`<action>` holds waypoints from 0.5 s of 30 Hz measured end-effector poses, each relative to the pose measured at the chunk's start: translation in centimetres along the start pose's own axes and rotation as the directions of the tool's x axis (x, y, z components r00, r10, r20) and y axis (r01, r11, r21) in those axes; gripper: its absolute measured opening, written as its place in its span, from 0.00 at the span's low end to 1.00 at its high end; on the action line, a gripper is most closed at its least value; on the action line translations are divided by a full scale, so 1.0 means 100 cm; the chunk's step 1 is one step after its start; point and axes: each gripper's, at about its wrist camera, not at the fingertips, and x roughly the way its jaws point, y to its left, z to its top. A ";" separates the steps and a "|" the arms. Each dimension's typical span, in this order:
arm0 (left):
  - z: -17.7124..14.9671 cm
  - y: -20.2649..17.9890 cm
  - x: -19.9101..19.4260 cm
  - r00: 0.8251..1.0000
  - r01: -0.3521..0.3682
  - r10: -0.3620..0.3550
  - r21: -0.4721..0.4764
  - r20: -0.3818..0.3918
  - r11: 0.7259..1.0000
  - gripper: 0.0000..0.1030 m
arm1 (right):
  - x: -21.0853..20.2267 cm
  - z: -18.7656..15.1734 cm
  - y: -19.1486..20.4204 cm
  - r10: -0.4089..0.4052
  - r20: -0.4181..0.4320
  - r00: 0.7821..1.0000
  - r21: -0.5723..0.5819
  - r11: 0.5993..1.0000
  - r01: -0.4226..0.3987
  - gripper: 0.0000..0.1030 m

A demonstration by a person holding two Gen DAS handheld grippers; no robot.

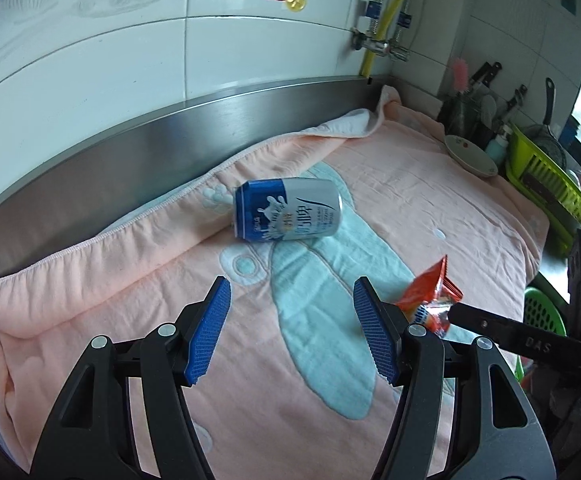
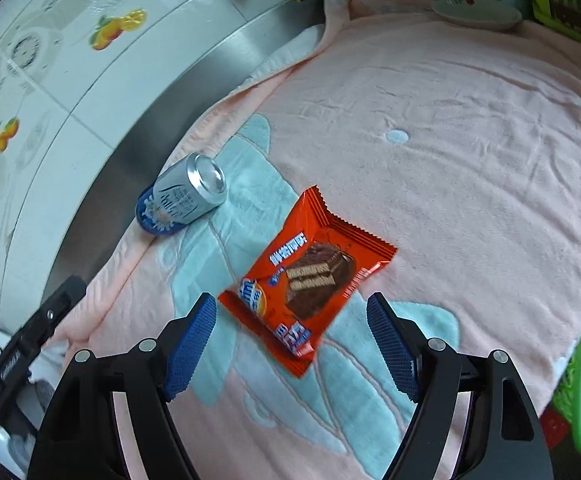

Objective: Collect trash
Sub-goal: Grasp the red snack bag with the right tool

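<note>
Jaws apart, empty | can [image 1: 288, 210] beside wrapper [image 2: 306, 276] | dish [image 1: 471, 155] behind

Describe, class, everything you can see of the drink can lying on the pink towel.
The can is a short metal drink can, silver with a blue band at one end and a white splash design plus printed characters on its side. It lies on its side on the pink towel, close to the steel backsplash. In the right wrist view its plain silver end faces the camera; whether it is opened cannot be told. It looks undented. Only the towel touches it; the orange wrapper lies apart, and neither gripper reaches it.
</note>
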 end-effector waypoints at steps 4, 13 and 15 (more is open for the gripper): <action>0.004 0.008 0.007 1.000 0.003 -0.003 -0.011 -0.005 1.000 0.62 | 0.021 0.007 0.001 -0.004 -0.029 1.000 0.079 0.997 0.007 0.73; 0.013 0.018 0.030 0.999 -0.022 0.023 0.015 -0.025 1.000 0.62 | 0.052 0.008 0.015 -0.063 -0.053 0.997 0.080 0.995 0.067 0.62; 0.016 0.020 0.036 0.999 -0.027 0.028 0.006 -0.037 1.000 0.63 | 0.053 0.009 0.018 -0.074 -0.056 0.996 0.057 0.995 0.077 0.55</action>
